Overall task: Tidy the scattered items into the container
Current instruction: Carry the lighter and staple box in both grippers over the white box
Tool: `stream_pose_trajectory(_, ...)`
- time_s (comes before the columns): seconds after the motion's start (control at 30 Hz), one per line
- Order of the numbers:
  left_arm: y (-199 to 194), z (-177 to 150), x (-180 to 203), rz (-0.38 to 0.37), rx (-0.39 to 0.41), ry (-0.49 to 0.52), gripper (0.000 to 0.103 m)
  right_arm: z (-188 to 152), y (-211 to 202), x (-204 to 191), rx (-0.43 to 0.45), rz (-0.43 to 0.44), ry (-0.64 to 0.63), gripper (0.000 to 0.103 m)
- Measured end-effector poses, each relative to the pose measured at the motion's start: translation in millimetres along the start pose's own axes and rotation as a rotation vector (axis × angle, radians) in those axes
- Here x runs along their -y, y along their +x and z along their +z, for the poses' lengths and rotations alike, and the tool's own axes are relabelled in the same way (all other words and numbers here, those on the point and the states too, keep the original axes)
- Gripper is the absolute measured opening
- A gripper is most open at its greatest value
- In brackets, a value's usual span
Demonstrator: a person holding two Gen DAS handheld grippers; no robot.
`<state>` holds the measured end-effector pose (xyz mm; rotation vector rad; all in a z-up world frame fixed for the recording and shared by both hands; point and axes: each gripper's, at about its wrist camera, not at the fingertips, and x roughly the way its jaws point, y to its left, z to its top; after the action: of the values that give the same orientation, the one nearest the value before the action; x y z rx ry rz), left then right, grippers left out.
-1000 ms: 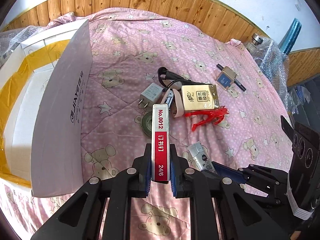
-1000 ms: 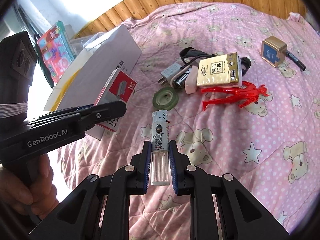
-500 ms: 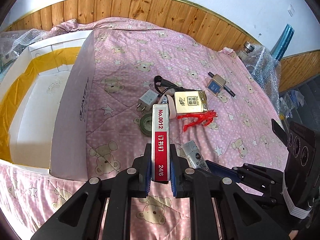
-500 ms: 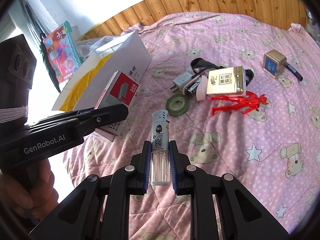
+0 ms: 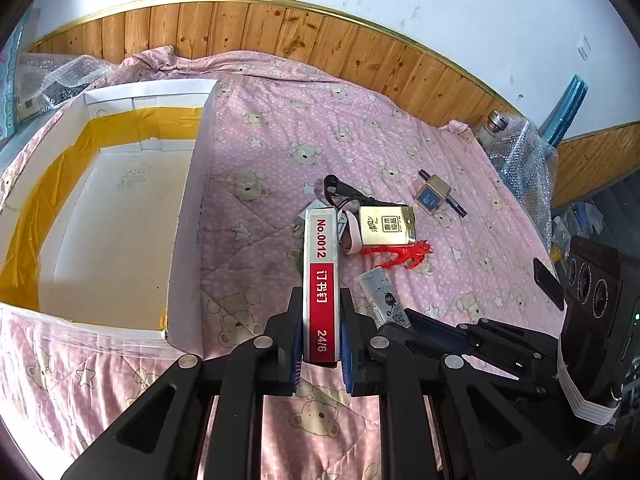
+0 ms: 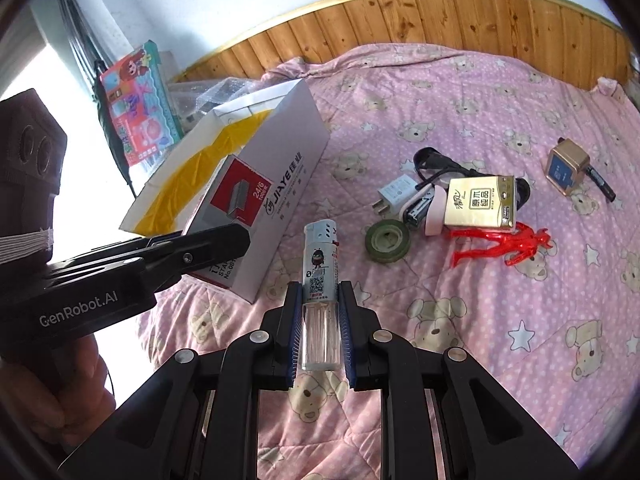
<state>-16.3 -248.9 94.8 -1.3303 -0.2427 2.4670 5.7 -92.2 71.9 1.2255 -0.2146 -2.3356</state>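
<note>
My left gripper (image 5: pixel 320 320) is shut on a red and white staple box (image 5: pixel 320 280), held above the pink bedspread just right of the open white cardboard container (image 5: pixel 188 216) lined with yellow tape. My right gripper (image 6: pixel 320 320) is shut on a white lighter (image 6: pixel 320 264) with a clear base. On the bedspread lie a green tape roll (image 6: pixel 387 240), a white charger plug (image 6: pixel 394 196), a black cable (image 5: pixel 344 194), a gold tissue pack (image 6: pixel 480 202), a red figure (image 6: pixel 500 242) and a small gold box (image 6: pixel 566 172). The container's inside looks empty.
Bubble wrap around a bottle (image 5: pixel 516 152) sits at the bed's far right. A colourful toy package (image 6: pixel 136 108) leans behind the container. A wood-panelled wall (image 5: pixel 280 28) runs along the back. A person's hand (image 6: pixel 72 392) holds the left gripper's handle.
Both grippers have lifted and drawn back with their items still held. The left view now looks down into the container instead of at its side wall.
</note>
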Motion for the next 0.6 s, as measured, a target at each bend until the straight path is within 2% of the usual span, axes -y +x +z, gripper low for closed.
stream_pose_trajectory(0.6, -37, 18, -43, -0.028, 0.064, -0.088, 0.016, 38, 3, -38, 0.018, 0.014, -0.057, 0.019)
